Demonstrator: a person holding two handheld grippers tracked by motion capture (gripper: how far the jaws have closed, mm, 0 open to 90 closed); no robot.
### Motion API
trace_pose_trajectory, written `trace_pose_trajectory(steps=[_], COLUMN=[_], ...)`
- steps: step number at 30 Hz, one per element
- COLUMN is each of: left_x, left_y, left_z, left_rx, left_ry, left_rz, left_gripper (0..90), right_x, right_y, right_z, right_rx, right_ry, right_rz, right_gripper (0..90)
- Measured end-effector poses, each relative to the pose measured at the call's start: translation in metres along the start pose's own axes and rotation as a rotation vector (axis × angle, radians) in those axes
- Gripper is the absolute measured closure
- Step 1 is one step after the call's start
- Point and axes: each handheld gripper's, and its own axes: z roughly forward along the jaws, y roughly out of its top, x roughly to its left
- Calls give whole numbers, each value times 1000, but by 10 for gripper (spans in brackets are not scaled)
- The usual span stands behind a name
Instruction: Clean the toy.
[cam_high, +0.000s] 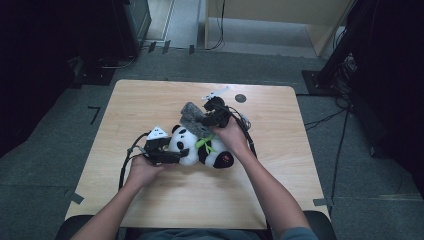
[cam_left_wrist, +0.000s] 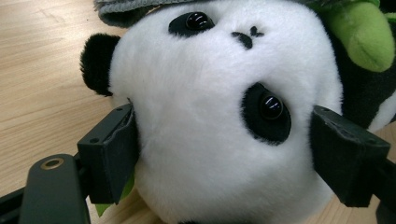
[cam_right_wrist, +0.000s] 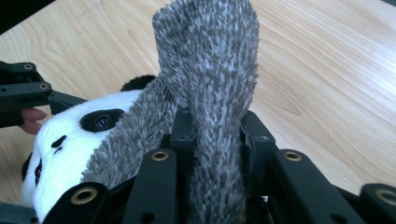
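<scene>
Wooden table bears the panda, head clamped by left gripper; right gripper fingers pinch grey cloth

Light wood table w/ plush panda lying on it.

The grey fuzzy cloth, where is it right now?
The grey fuzzy cloth is pinched in the right gripper, draped against the panda plush at mid-table in the high view.
</scene>
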Motion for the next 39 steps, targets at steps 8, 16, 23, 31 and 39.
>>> trace_pose_trajectory(steps=[8, 16, 23, 31, 39], left_x=[-1, -1, -1, 0, 0], left_y=[0, 0, 1, 2, 2], left_z=[1, 2, 2, 3, 3], left_rx=[8, 13, 20, 23, 21], left_ry=[-1, -2, -2, -1, -4], left_rz=[17, 7, -5, -17, -23], left_gripper=[165, 165, 169, 169, 169], right_x=[1, -8, -18, -31, -31], right_y=[-3, -8, -14, -26, -27], right_z=[-12, -24, -41, -54, -56], right_rx=[2, -21, -42, -33, -16], right_ry=[-40, -50, -50, -103, -158], right_rz=[-40, -14, 25, 67, 30], right_gripper=[705, 719, 738, 744, 746])
